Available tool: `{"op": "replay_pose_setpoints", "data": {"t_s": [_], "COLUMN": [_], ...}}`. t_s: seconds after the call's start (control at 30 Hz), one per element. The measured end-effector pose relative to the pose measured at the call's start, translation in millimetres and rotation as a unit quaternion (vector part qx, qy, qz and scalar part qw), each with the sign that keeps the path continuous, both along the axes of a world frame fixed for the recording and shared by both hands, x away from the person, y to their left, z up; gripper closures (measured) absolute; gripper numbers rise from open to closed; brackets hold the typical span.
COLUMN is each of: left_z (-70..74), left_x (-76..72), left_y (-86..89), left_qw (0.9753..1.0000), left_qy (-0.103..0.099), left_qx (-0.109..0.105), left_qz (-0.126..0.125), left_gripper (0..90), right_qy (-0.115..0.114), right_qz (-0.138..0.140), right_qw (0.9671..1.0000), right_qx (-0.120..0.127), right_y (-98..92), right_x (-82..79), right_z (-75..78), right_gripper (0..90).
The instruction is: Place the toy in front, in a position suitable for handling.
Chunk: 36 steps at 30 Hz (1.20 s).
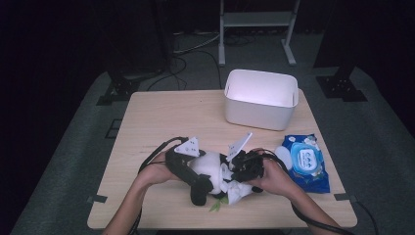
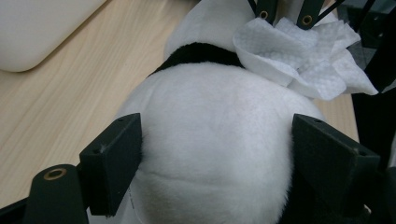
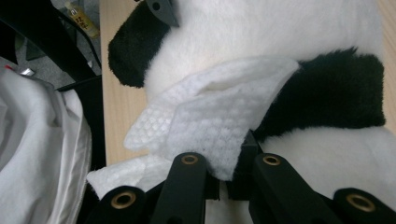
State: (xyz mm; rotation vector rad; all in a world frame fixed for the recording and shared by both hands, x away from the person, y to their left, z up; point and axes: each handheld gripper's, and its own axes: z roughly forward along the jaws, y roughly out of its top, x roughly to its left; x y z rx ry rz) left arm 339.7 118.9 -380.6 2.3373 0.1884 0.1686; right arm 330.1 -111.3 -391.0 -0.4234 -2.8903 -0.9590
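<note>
The soft black-and-white plush panda (image 2: pixel 210 154) was held on the light wooden table (image 1: pixel 161 117), its rounded body clamped by the left gripper (image 2: pixel 215 163). A thin white embossed wipe (image 3: pixel 219 121) was pinched in the right gripper (image 3: pixel 226 179). Both were judged light and compressible; firm mid-body grips were advised.

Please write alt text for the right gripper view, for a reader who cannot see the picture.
The right gripper pinches a white wet wipe between its two black jaws and presses it against a black-and-white plush panda lying on a light wooden table. White cloth shows at the left edge.
</note>
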Motion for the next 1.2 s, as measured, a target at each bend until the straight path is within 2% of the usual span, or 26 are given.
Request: {"op": "replay_pose_setpoints", "data": {"t_s": [0.3,0.43,0.57,0.7,0.8,0.87,1.0,1.2], "left_z": [-4.2,-6.6,-6.3,-0.9,-0.2,-0.3,-0.5,-0.4], "left_x": [2.3,0.3,-4.1,-9.6,-13.1,-14.5,-17.4,-18.5], "left_y": [3.3,4.9,6.0,7.4,5.6,5.4,6.8,8.1], "left_qw": [0.9998,0.9996,0.9996,0.9997,0.9997,0.9997,0.9996,0.9996], "left_qy": [-0.019,-0.02,-0.023,-0.021,-0.02,-0.021,-0.024,-0.023], "left_qx": [0.001,-0.01,-0.012,-0.016,-0.012,-0.009,-0.006,-0.005], "left_qz": [0.009,0.015,0.01,0.004,-0.001,-0.005,-0.013,-0.017], "left_gripper": [17.3,17.3,17.3,17.3,17.4,17.4,17.4,17.5], "right_qy": [-0.007,-0.007,-0.005,0.006,-0.007,-0.013,-0.033,-0.037], "right_qz": [-0.007,-0.009,-0.005,-0.004,-0.012,-0.019,-0.036,-0.047], "right_qw": [0.9999,0.9999,1.0,0.9998,0.9997,0.9993,0.9984,0.9978], "right_qx": [-0.001,0.0,0.001,0.019,0.022,0.029,0.028,0.028], "right_y": [4.8,5.5,4.9,-3.5,-10.6,-14.8,-20.0,-30.2], "right_x": [6.7,8.9,6.8,3.0,1.9,4.2,10.9,17.4], "right_z": [-4.0,-5.4,-4.7,6.0,14.7,20.0,29.8,32.6], "right_gripper": [85.8,85.8,85.6,85.0,84.6,84.3,83.7,83.2]}}
